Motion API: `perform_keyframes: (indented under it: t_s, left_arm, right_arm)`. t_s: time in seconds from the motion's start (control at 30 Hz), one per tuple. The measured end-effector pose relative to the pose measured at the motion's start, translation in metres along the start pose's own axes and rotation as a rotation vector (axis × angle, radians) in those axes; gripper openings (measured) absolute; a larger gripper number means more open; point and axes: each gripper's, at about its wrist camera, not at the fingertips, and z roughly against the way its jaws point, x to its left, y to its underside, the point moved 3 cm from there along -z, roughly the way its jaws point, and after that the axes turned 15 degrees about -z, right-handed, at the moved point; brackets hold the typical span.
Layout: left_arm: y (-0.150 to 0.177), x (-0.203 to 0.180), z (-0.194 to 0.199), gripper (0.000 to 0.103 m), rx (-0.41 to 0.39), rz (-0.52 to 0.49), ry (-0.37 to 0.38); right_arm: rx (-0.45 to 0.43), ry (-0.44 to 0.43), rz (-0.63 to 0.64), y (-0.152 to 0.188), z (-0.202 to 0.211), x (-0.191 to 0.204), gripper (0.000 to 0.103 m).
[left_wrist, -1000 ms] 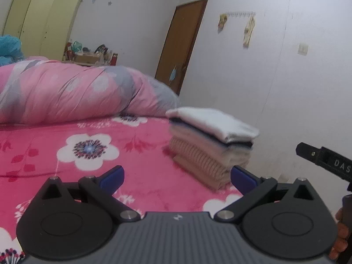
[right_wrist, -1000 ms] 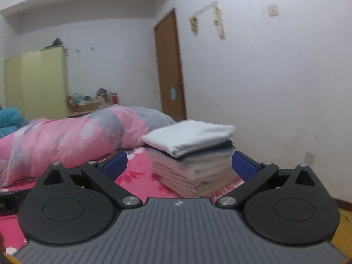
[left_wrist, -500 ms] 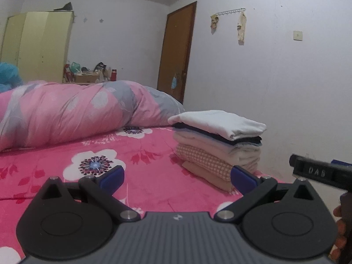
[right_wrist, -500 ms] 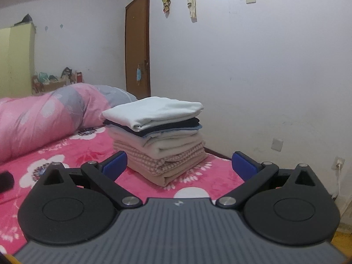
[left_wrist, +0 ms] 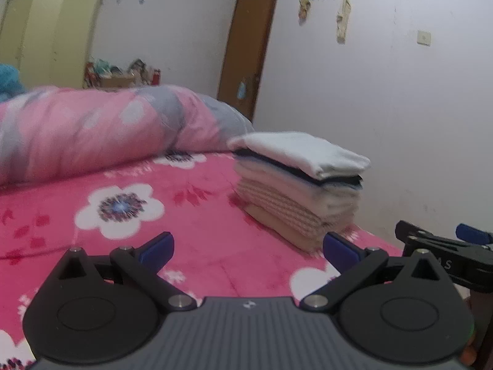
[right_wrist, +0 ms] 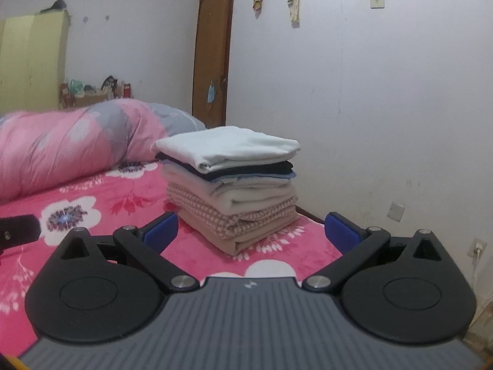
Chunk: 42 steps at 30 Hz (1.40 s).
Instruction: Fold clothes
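Observation:
A stack of folded clothes (left_wrist: 299, 191) (right_wrist: 231, 185) sits near the bed's right edge, with a white piece on top, dark and pale blue layers under it, then cream, checked and tan ones. My left gripper (left_wrist: 246, 251) is open and empty, short of the stack and to its left. My right gripper (right_wrist: 251, 231) is open and empty too, facing the stack squarely from in front. The right gripper's black fingers (left_wrist: 443, 246) show at the right edge of the left wrist view, and a tip of the left gripper (right_wrist: 18, 228) shows at the left edge of the right wrist view.
The bed has a pink flowered cover (left_wrist: 123, 209). A rolled pink and grey quilt (left_wrist: 92, 132) lies along its far side. A white wall (right_wrist: 385, 108) runs close along the right of the bed. A brown door (right_wrist: 212, 58) and a yellow wardrobe (left_wrist: 49, 37) stand at the back.
Both views have shifted a little and the left one has dropped and blurred. The right gripper has drawn back slightly from the stack. Both grippers stay open and empty.

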Motion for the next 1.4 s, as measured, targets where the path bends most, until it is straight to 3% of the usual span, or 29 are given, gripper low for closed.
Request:
perform_keyframes:
  t_s: [0.23, 0.43, 0.7, 1.4]
  left_arm:
    - [0.010, -0.019, -0.013, 0.103, 0.055, -0.006, 0.030]
    - [0.012, -0.022, -0.015, 0.103, 0.061, -0.020, -0.008]
    - [0.011, -0.008, -0.015, 0.103, 0.039, -0.022, -0.119]
    - [0.010, -0.004, -0.013, 0.103, 0.021, -0.051, -0.122]
  right_arm:
    - [0.027, 0.032, -0.054, 0.004, 0.000, -0.023, 0.102]
    - [0.035, 0.045, -0.093, 0.006, -0.005, -0.033, 0.102]
    - [0.030, 0.028, -0.079, 0.006, -0.005, -0.019, 0.102]
    - [0.003, 0.018, -0.041, 0.003, -0.002, 0.005, 0.102]
